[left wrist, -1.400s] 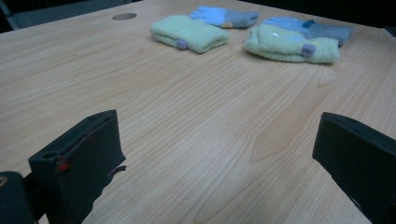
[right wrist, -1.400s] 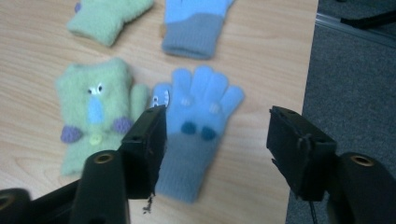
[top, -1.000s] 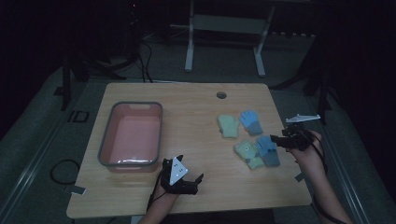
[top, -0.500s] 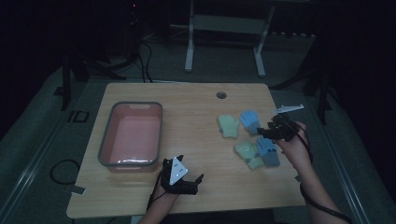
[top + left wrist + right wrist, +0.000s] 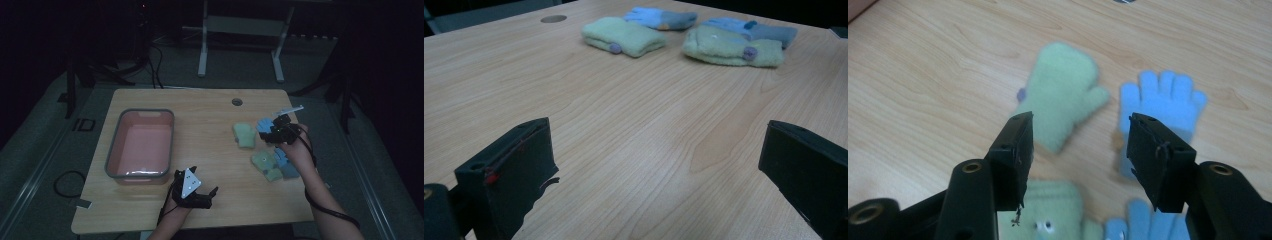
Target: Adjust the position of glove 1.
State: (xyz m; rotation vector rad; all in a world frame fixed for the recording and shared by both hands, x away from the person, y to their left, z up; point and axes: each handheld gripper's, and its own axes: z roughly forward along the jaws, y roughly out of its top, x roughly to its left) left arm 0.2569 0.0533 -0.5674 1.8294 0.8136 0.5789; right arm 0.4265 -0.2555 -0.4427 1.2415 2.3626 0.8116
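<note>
Two pairs of gloves lie on the right half of the wooden table. The far pair is a green mitten and a blue glove. The near pair is a green mitten and a blue glove. My right gripper hovers open above the far pair. Its jaws have just been closing a little, with nothing between them. My left gripper rests near the front edge, wide open and empty, facing the gloves.
A pink tub with a grey rim stands on the left of the table. A round cable hole sits near the far edge. Bare wood lies between the tub and the gloves. Table legs and cables are on the floor behind.
My right gripper has moved left and away from the near pair of gloves to above the far pair. The left gripper has stayed where it was.
</note>
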